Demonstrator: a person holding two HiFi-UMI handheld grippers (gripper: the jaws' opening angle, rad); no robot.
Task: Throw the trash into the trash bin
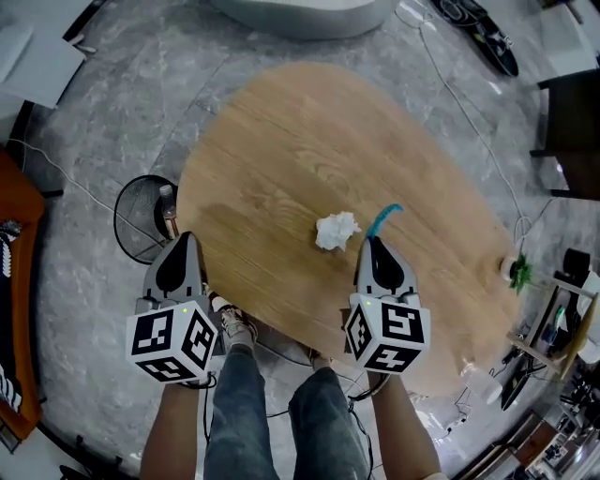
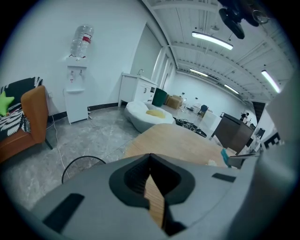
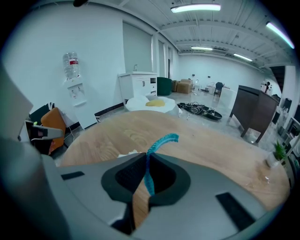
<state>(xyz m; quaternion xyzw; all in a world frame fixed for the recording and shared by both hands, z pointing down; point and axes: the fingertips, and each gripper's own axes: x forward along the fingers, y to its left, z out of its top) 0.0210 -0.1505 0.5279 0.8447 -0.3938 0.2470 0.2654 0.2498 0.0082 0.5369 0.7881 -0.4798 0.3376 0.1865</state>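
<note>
My right gripper (image 1: pixel 371 240) (image 3: pixel 146 157) is shut on a thin blue strip (image 1: pixel 383 219) (image 3: pixel 161 143), whose free end curls up above the jaws over the near part of the oval wooden table (image 1: pixel 309 141). A crumpled white paper ball (image 1: pixel 337 231) lies on the table just left of that gripper. My left gripper (image 1: pixel 187 236) (image 2: pixel 150 155) hangs over the table's left edge with its tips together and nothing between them. On the floor beside it stands a black wire trash bin (image 1: pixel 120 202) (image 2: pixel 89 158) with a bottle (image 1: pixel 167 201) in it.
A white beanbag seat (image 1: pixel 300 14) sits beyond the table's far end and an orange chair (image 1: pixel 14 281) at the left. Cables run over the grey floor. A small plant (image 1: pixel 518 272) and a cluttered shelf stand at the right. The person's legs are below the table's near edge.
</note>
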